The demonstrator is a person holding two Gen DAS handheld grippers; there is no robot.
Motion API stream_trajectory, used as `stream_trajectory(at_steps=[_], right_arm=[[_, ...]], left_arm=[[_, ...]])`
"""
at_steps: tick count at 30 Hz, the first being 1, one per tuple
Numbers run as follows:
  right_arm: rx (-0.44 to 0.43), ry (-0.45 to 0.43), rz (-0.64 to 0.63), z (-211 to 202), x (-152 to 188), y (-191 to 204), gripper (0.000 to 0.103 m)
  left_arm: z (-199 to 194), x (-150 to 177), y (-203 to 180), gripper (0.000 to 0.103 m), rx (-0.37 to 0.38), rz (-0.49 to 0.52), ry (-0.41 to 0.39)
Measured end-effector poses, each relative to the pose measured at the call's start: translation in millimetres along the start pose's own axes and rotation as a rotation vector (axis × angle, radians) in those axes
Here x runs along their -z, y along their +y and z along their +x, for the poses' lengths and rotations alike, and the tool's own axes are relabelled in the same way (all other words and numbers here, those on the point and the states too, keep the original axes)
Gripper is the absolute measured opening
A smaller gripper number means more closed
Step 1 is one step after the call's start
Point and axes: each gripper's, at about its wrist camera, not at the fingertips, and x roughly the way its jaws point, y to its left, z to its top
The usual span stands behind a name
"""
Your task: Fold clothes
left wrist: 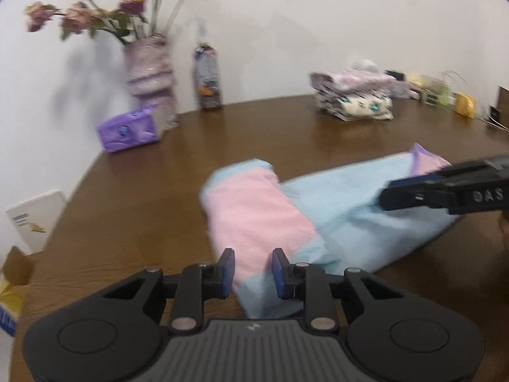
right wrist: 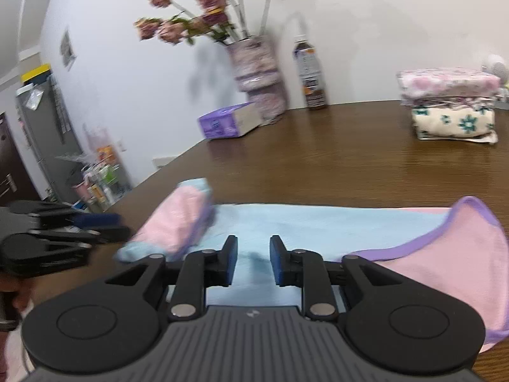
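Pale blue and pink terry cloth, edged in purple, makes up the garment (right wrist: 318, 222) spread across the near part of the brown wooden table (right wrist: 350, 159). Its left end is folded over into a pink-faced flap (left wrist: 254, 210) with a blue border; at the right end a pink, purple-trimmed corner (right wrist: 461, 248) is turned up. The left gripper (left wrist: 253, 267) sits low over the near edge of the folded flap, jaws parted with a clear gap, cloth visible beneath the gap but not pinched by the pads. The right gripper (right wrist: 253, 262) hovers over the blue middle section, jaws likewise parted, nothing clamped between them. In the left wrist view the right gripper enters from the right edge above the blue cloth. Far on the table: a vase of dried pink flowers (right wrist: 254, 73), a purple tissue pack (right wrist: 229, 121) just beside it, a dark bottle (right wrist: 310, 76), and to the far right a stack of folded patterned clothes (right wrist: 451, 102). Both views are motion-blurred.
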Motion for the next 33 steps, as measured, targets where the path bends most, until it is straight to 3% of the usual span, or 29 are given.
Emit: stream_trajectory(at_steps=[5, 7, 12, 18, 20, 21, 24, 27, 30, 33], right_arm=[[-0.039, 0.043, -0.009, 13.4, -2.4, 22.9, 0.028], [-0.046, 0.052, -0.001, 21.0, -8.8, 29.8, 0.028], [-0.061, 0.059, 0.054, 50.9, -30.5, 45.9, 0.037], [-0.015, 0.111, 0.154, 93.9, -41.3, 53.6, 0.037], [-0.012, 0.133, 0.206, 103.3, -39.9, 47.9, 0.031], [-0.015, 0.142, 0.226, 104.7, -37.6, 44.7, 0.017], [-0.004, 0.152, 0.255, 102.5, -31.7, 36.3, 0.016], [-0.015, 0.127, 0.279, 96.8, -34.0, 30.8, 0.02], [-0.01, 0.084, 0.299, 97.2, -43.0, 29.0, 0.037], [-0.005, 0.092, 0.333, 110.7, -48.7, 25.7, 0.031]], left_arm=[[-9.0, -4.0, 9.1, 0.025, 0.056, 0.011, -0.071], [-11.2, -7.9, 19.2, 0.025, 0.042, -0.012, -0.099], [8.2, -21.7, 46.6, 0.023, 0.057, -0.045, -0.075], [32.3, -21.2, 65.6, 0.019, 0.2, -0.094, -0.034], [34.0, -19.5, 66.6, 0.019, 0.232, -0.091, -0.03], [32.3, -19.9, 68.7, 0.019, 0.246, -0.098, -0.04], [29.8, -27.8, 80.7, 0.02, 0.272, -0.146, -0.087], [42.6, -35.5, 83.1, 0.018, 0.263, -0.161, -0.075], [61.2, -35.4, 80.6, 0.014, 0.282, -0.174, -0.026], [75.1, -34.0, 78.0, 0.013, 0.299, -0.181, 0.011]])
